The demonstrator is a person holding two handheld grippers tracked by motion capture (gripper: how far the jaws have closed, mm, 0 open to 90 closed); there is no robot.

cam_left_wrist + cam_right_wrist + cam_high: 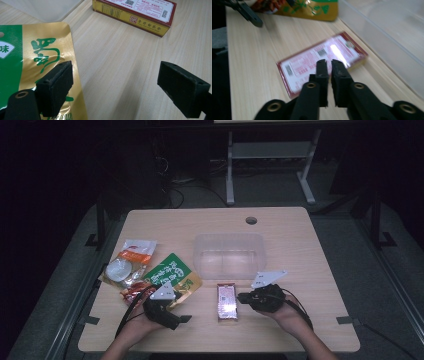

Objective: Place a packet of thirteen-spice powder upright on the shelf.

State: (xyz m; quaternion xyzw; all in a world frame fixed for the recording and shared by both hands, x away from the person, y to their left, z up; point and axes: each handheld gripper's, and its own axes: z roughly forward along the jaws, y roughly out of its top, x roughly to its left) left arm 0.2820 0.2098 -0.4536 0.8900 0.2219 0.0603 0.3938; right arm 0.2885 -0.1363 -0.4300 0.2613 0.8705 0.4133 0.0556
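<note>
A flat red box (226, 302) with a pink printed face lies on the table in front of a clear plastic tub (227, 255). My right gripper (242, 297) sits just right of the box, its jaws shut with nothing between them; in its own view the gripper (329, 62) hovers over the box (322, 62). My left gripper (184, 319) stands open left of the box. In its own view the left gripper (117, 75) has one finger (56, 85) over the edge of a green-and-gold pouch (27, 62) and the other over bare wood.
Left of the tub lie the green-and-gold pouch (172, 275), a white-and-orange packet (131, 257) and a small red wrapper (131, 295). The tub wall (387, 37) runs close along the box. A cable hole (251, 220) is at the table's far edge.
</note>
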